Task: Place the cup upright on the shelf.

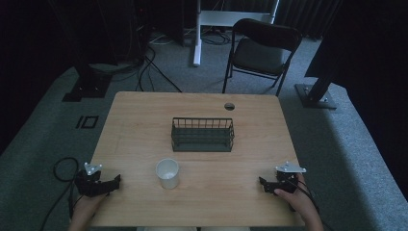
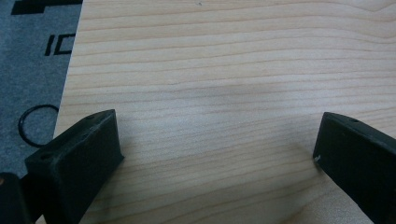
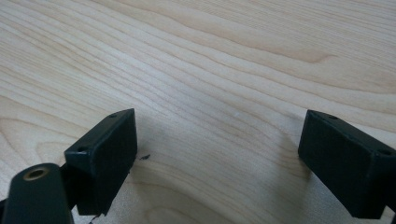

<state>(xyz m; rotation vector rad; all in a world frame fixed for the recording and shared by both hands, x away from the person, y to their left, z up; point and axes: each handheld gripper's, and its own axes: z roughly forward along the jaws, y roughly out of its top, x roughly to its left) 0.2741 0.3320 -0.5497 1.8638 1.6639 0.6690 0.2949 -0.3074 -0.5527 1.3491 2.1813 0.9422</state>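
Table: wooden, long axis running left to right in the high view.
Wire basket: at the table's middle, long axis along the table's length, opening upward.
White cup: upright, mouth up, nearer the person than the basket; inside hard to make out.
Left gripper: near the cup's left, jaws spread wide over bare wood.
Right gripper: well right of the cup, jaws apart, holding nothing.

Cup btwn grippers, wire basket behind it on table.
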